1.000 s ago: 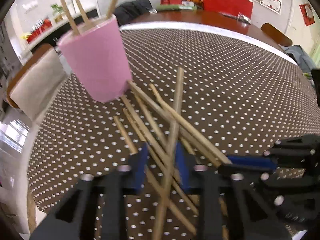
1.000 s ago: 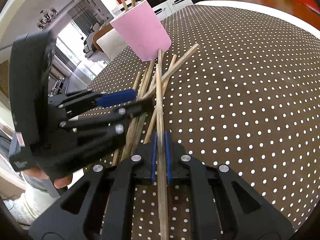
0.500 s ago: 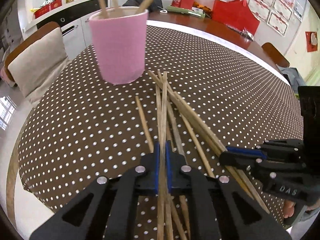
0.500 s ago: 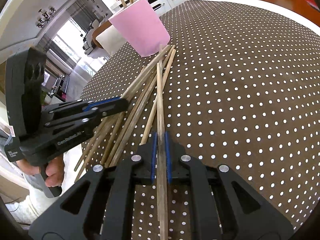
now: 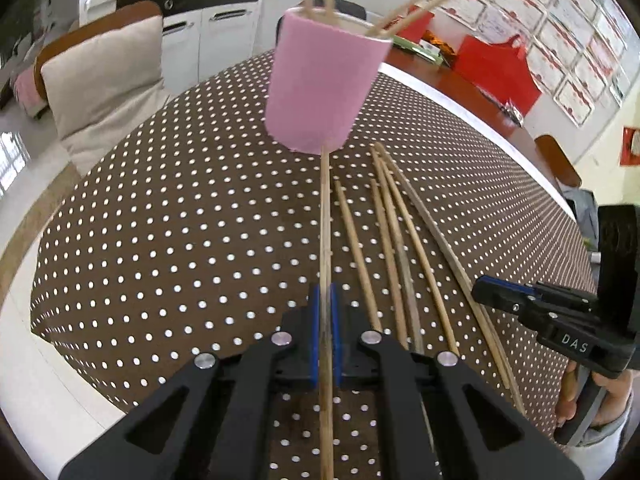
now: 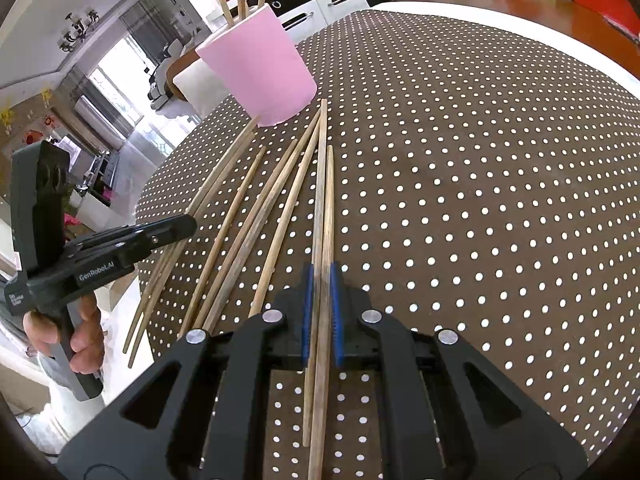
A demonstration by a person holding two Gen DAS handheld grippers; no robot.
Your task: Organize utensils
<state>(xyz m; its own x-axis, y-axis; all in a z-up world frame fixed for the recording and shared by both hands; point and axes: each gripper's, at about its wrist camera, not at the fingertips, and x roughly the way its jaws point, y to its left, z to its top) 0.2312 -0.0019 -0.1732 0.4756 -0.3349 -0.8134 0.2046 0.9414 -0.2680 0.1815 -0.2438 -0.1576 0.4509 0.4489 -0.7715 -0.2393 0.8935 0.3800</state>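
Dotted tablecloth [image 5: 160,240]: pink cup [image 5: 320,92] holds several chopsticks, loose chopsticks [image 5: 392,248] remain; left gripper [image 5: 326,332] clamps one, right gripper [image 6: 320,312] two.

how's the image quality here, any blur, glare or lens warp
Left wrist view: strong fisheye bend curves the dotted tablecloth, and the pink cup looks slightly soft while the near chopsticks stay crisp. Right wrist view: the same warp, and the window at upper left is blown out white; dark vignette in the corners.
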